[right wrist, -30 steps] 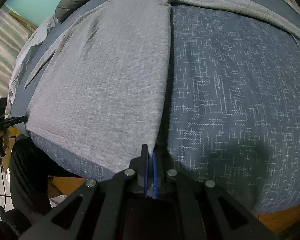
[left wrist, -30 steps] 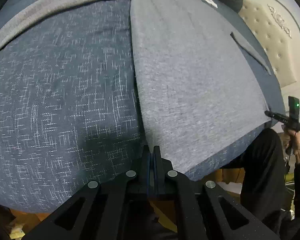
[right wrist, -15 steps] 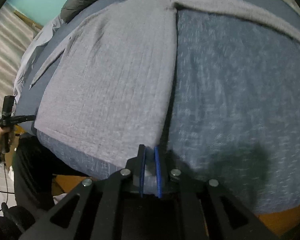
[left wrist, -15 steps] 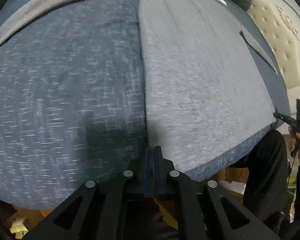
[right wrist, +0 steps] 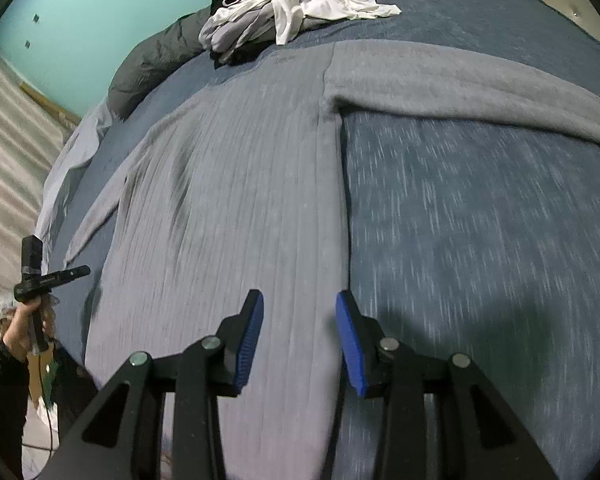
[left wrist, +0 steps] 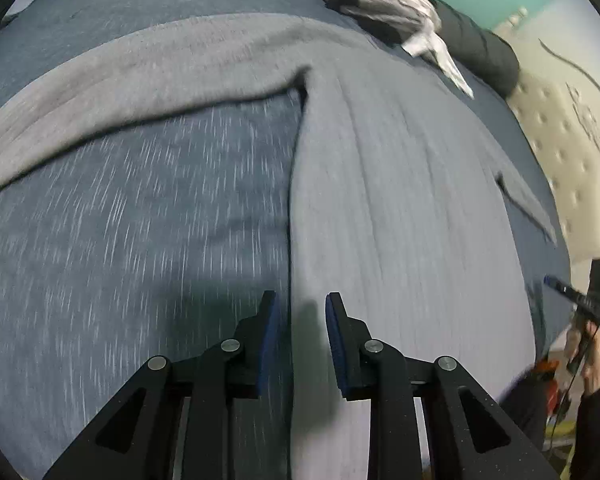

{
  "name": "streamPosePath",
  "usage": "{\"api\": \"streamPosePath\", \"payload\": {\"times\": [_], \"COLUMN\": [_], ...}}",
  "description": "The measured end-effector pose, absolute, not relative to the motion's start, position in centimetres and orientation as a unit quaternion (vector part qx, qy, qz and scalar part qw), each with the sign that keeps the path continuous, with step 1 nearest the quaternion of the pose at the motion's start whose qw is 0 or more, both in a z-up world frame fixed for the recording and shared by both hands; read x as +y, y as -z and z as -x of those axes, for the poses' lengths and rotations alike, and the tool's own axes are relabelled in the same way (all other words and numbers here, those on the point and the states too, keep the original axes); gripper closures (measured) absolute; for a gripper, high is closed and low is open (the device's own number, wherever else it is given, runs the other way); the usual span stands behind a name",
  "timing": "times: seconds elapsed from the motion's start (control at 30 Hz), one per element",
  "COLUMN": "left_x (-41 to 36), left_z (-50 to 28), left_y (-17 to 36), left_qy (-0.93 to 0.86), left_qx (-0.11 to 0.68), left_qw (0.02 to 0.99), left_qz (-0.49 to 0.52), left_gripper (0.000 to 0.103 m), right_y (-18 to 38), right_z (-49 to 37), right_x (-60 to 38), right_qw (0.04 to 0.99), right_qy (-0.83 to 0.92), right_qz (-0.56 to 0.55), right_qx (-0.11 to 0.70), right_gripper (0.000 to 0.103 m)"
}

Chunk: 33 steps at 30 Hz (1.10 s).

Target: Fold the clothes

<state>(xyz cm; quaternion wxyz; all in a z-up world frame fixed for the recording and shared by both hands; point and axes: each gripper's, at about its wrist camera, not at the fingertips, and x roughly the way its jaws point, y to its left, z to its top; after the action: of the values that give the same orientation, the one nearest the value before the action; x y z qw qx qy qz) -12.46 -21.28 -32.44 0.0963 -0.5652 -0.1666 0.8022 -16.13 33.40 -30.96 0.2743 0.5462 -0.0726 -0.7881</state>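
A grey long-sleeved top (left wrist: 400,216) (right wrist: 236,208) lies flat on the blue bed cover, body spread out, one sleeve stretched sideways across the bed (left wrist: 148,80) (right wrist: 480,84). My left gripper (left wrist: 298,300) hovers over the body's side edge, jaws opening, nothing pinched between the blue pads. My right gripper (right wrist: 299,300) hangs above the opposite side edge, jaws opening too, with the cloth lying loose beneath them. The other gripper appears at each picture's edge, in a hand (left wrist: 588,304) (right wrist: 36,272).
The blue flecked bed cover (left wrist: 132,240) (right wrist: 492,232) fills most of both views. A heap of white and grey clothes (right wrist: 292,16) (left wrist: 384,4) lies at the far side by a dark pillow (left wrist: 480,52). A padded cream headboard (left wrist: 572,128) stands at the right.
Both grippers were shut on the top's bottom corners at the bed's near edge; now they have let go, spread apart and moved forward over the bed, so more of the garment shows.
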Motion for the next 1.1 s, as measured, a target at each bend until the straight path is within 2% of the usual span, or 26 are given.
{"api": "streamPosePath", "payload": {"times": [0.37,0.63,0.7,0.73,0.77,0.8,0.97,1.1], "left_x": [-20.1,-20.8,-20.5,-20.4,-20.4,-20.4,-22.2,-23.0], "left_z": [23.1,25.5,25.8,25.7,25.6,25.6,25.2,25.3], "left_y": [35.3,35.7,35.9,35.9,35.9,35.8,34.7,34.7], "left_qy": [-0.807,-0.810,-0.811,-0.812,-0.813,-0.814,-0.829,-0.825], "left_qx": [-0.201,-0.199,-0.197,-0.192,-0.187,-0.184,-0.181,-0.211], "left_qw": [0.079,0.092,0.097,0.096,0.095,0.093,0.057,0.073], "left_qz": [0.550,0.543,0.542,0.543,0.543,0.543,0.526,0.519], "left_gripper": [0.076,0.077,0.083,0.101,0.103,0.103,0.103,0.103], "right_y": [34.4,36.3,36.7,36.9,37.0,36.9,36.3,36.6], "right_z": [27.0,30.2,30.5,30.6,30.6,30.6,30.5,30.2], "right_x": [31.8,30.3,29.9,29.7,29.6,29.6,31.5,31.7], "right_qw": [0.239,0.243,0.251,0.255,0.255,0.251,0.210,0.208], "right_qy": [0.787,0.784,0.777,0.773,0.773,0.776,0.804,0.805], "right_qz": [-0.558,-0.558,-0.561,-0.565,-0.566,-0.564,-0.546,-0.543], "right_qx": [-0.112,-0.125,-0.131,-0.134,-0.134,-0.129,-0.109,-0.115], "right_gripper": [0.063,0.064,0.085,0.089,0.097,0.100,0.101,0.101]}}
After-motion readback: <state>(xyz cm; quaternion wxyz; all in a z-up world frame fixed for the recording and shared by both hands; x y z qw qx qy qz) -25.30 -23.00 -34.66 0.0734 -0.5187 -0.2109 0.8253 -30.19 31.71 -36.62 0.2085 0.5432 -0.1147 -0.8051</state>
